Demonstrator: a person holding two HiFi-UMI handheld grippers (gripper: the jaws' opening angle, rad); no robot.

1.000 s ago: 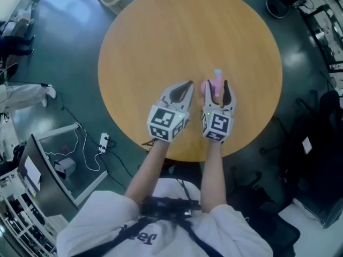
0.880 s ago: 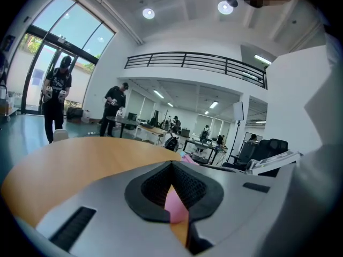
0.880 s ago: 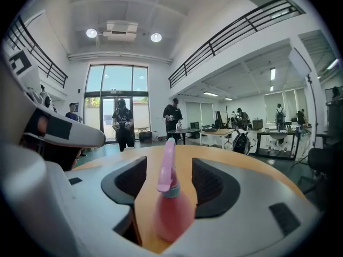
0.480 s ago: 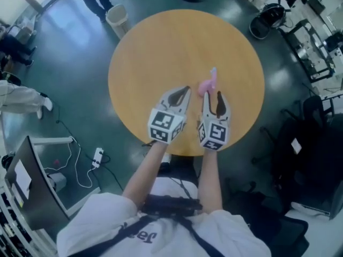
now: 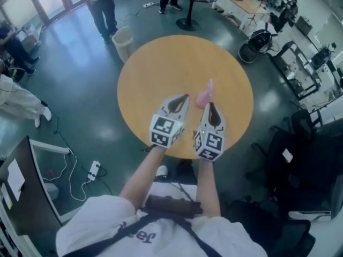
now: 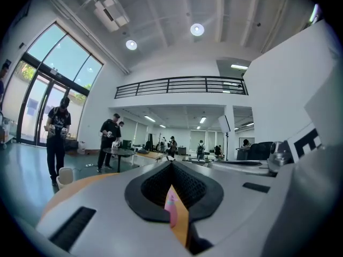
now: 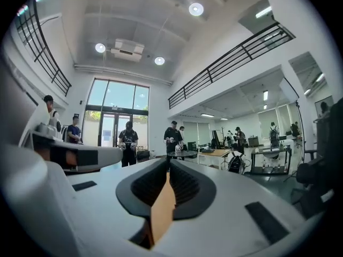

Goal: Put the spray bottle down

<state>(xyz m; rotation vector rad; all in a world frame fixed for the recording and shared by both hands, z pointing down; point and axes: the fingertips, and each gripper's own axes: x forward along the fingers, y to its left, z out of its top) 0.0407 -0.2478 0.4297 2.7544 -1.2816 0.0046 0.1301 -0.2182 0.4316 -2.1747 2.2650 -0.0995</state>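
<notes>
The pink spray bottle rests on the round wooden table, with nothing gripping it. My right gripper hangs just short of it, raised above the table's near edge. Its jaws are closing, the tips meet and nothing is between them. My left gripper is beside it on the left, shut and empty. In the left gripper view the jaws meet at the tip, and the bottle shows pink through the gap below them.
A white waste bin stands on the floor beyond the table, and people stand behind it. Office chairs and desks line the right side. A cable and power strip lie on the floor at left.
Both grippers rose and drew back from the table. The right gripper's jaws, open around the bottle, came off it and closed. The bottle stayed on the table.
</notes>
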